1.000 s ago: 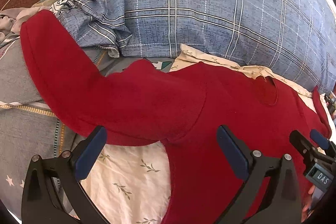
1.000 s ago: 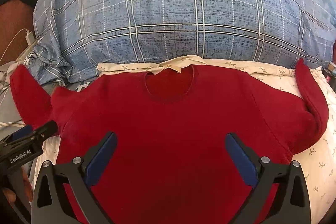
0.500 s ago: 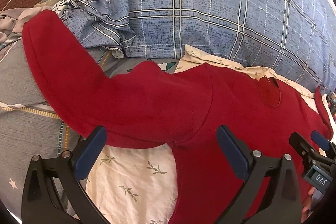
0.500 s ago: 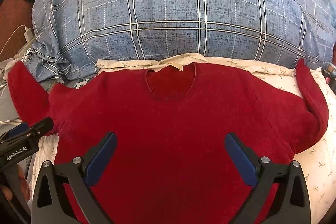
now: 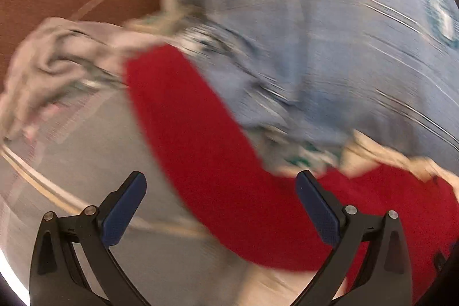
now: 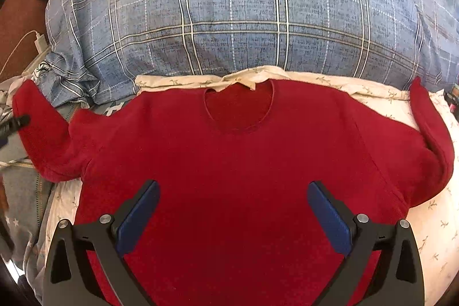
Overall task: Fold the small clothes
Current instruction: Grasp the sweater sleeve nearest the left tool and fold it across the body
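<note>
Red sweater (image 6: pixel 235 177) unmoved, left gripper (image 5: pixel 221 208) swung leftward (blurred), jaws apart

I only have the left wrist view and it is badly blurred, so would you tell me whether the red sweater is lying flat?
Observer: Yes, the red sweater lies spread flat, neckline toward the plaid pillow.
Operator: Where is the far sleeve?
Observer: That sleeve bends upward over the floral sheet, not yet folded in.
Operator: And the right gripper?
Observer: The right gripper is open over the sweater's body, holding nothing.
</note>
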`<state>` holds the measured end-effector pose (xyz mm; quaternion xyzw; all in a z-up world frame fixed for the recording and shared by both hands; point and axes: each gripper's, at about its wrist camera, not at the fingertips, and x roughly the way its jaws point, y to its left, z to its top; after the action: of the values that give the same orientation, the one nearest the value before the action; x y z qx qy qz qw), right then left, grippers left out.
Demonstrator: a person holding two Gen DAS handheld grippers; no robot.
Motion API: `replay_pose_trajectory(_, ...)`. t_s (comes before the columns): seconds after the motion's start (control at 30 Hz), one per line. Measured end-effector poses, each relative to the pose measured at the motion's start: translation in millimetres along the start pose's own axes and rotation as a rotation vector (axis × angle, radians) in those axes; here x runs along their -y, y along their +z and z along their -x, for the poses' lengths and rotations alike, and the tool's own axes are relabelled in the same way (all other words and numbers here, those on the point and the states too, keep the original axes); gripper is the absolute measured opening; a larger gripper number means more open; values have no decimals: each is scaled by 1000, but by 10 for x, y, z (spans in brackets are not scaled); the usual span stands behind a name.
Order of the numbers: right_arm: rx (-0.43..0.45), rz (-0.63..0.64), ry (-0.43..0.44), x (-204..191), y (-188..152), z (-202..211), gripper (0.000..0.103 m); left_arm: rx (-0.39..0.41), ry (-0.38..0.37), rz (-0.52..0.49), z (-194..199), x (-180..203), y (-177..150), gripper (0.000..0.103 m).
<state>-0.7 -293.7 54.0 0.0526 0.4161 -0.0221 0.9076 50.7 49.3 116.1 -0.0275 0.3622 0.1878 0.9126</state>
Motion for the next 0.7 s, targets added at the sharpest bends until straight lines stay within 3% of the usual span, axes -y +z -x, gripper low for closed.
replay_pose_trajectory(0.1,-21,4,11,-28,-24,-50,102,-16,66,40,-256,-220,159,103)
replay_pose_trajectory(0.17,-31,12,14,-50,-36,-68,102,-33,84,63,-429,-329,224,96)
replay_pose_trajectory(0.23,-32,21,12,-73,-42,-70,102,9,123,19,-481,-312,285,90)
replay_pose_trajectory(0.3,-29,26,10,-84,-35,-61,102,3,120,-14,-545,-284,332,86)
replay_pose_trajectory(0.33,-27,25,10,-83,-30,-53,102,13,98,-28,-560,-268,348,68)
replay_pose_trajectory(0.37,-24,22,12,-80,-21,-42,102,18,90,-34,-571,-265,358,35)
replay_pose_trajectory(0.4,-21,18,14,-73,-18,-31,102,12,73,-39,-583,-268,366,15)
replay_pose_trajectory(0.43,-18,15,15,-61,-16,-20,102,-20,21,-25,-598,-275,369,7)
replay_pose_trajectory(0.5,-12,8,17,-30,-16,10,102,-45,-63,12,-537,-290,360,7)
replay_pose_trajectory(0.57,-10,0,19,13,-16,28,102,-9,-107,-19,-318,-165,314,7)
replay_pose_trajectory(0.7,-4,-43,10,162,-19,59,102,33,-302,-80,169,223,306,6)
